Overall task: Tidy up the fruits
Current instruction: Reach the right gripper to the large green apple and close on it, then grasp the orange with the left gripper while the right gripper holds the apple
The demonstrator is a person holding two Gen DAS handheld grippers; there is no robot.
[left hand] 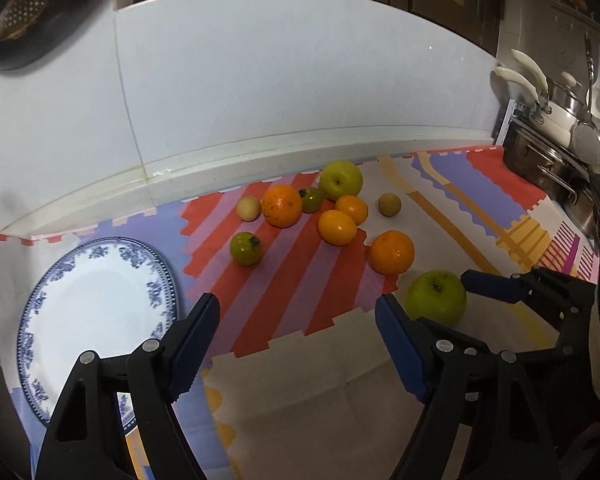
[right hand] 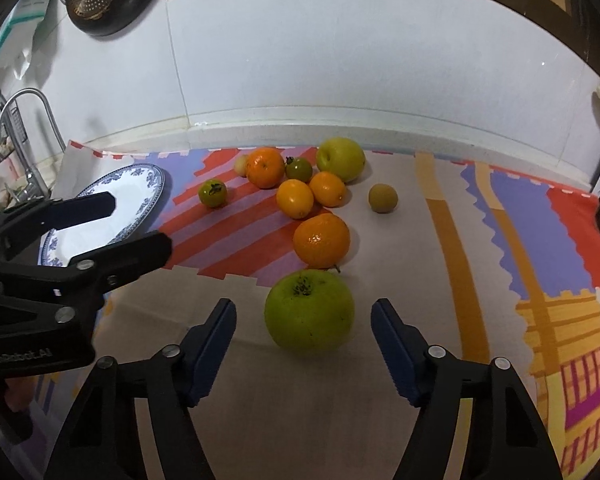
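The right tool [right hand: 303, 354] is spread wide just short of the nearest green apple [right hand: 309, 309] on the worktop, probably lining up a first pick. The left tool [left hand: 298, 344], also wide and empty, waits beside the empty plate [left hand: 100, 320], the likely destination.

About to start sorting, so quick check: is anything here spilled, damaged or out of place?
Nothing spilled or visibly damaged. The fruits, like the green apple, lie loose on the mat, while the plate sits empty.
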